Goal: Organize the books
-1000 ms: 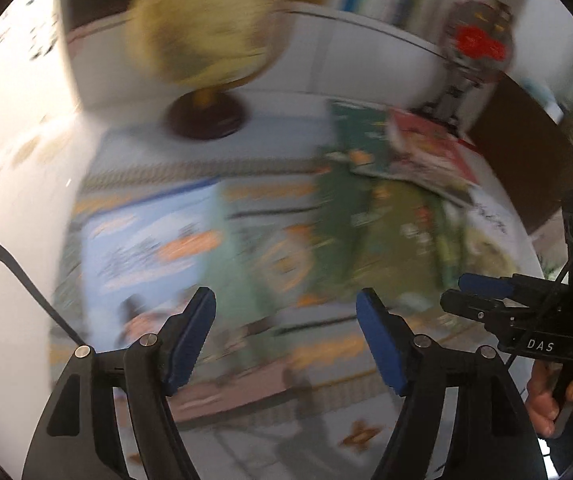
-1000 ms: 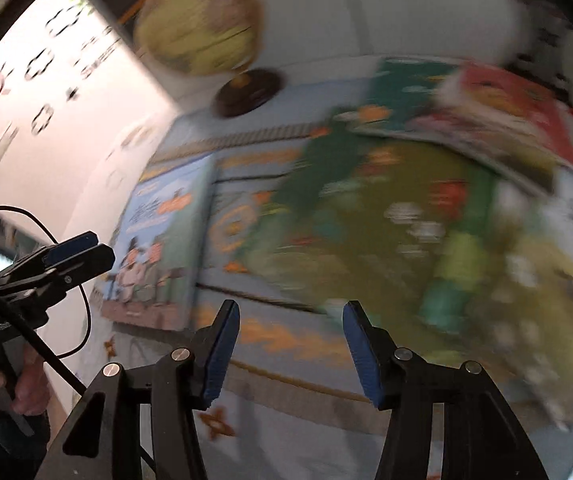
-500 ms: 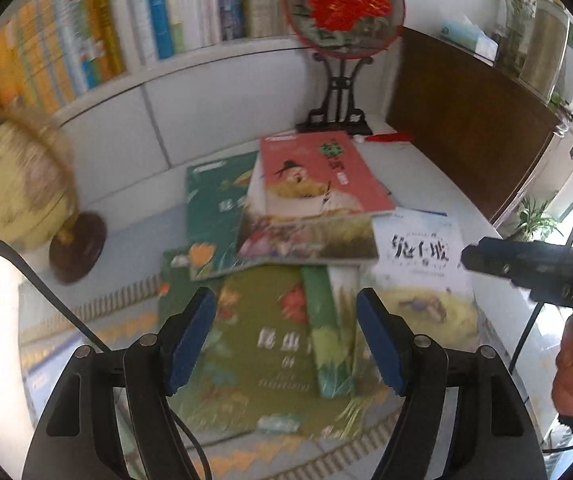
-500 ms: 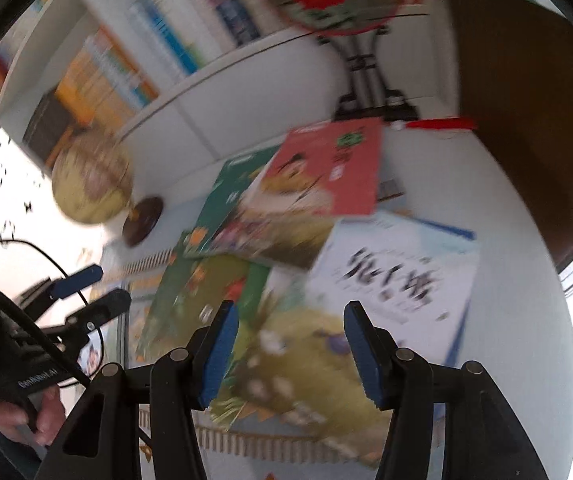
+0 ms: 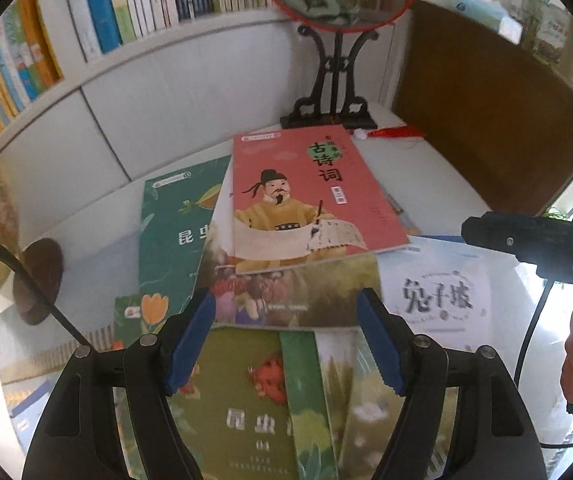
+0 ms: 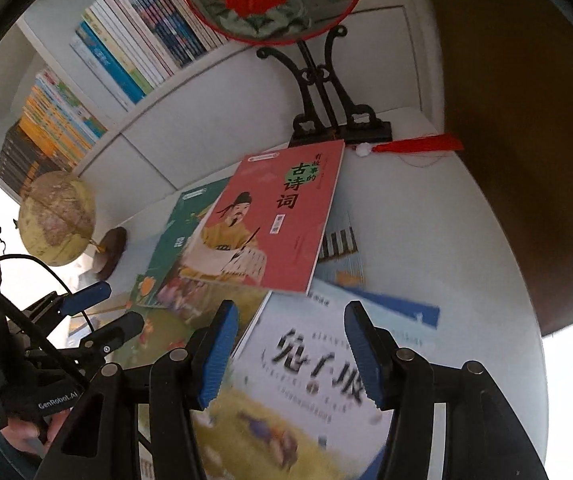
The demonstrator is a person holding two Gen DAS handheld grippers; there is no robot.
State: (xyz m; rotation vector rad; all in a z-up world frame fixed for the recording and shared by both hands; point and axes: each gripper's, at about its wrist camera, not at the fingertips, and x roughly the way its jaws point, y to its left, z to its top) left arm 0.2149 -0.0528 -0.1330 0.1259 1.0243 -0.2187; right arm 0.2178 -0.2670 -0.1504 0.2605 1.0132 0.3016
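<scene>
Several picture books lie in a loose overlapping pile on the white table. A red book (image 5: pixel 306 200) (image 6: pixel 270 216) with a figure in a yellow robe is on top, over a dark green book (image 5: pixel 174 220) (image 6: pixel 174 236). Nearer lie an olive-green book (image 5: pixel 238 400) and a white book (image 5: pixel 438 300) (image 6: pixel 326 380) with black brush lettering. My left gripper (image 5: pixel 286 344) hovers open above the olive book, holding nothing. My right gripper (image 6: pixel 290 356) hovers open above the white book, also holding nothing. Each gripper shows at the edge of the other's view.
A round embroidered fan on a black stand (image 5: pixel 334 112) (image 6: pixel 334 120) stands behind the pile, with a red tassel (image 6: pixel 418 146) beside it. A globe (image 6: pixel 56 218) stands at the left. A shelf of upright books (image 5: pixel 126 8) runs along the back. A dark brown panel (image 5: pixel 486 120) borders the right.
Both views have swung right from the globe and a blue book to the pile by the fan stand. Motion blur has cleared. Both pairs of jaws look as wide as before.
</scene>
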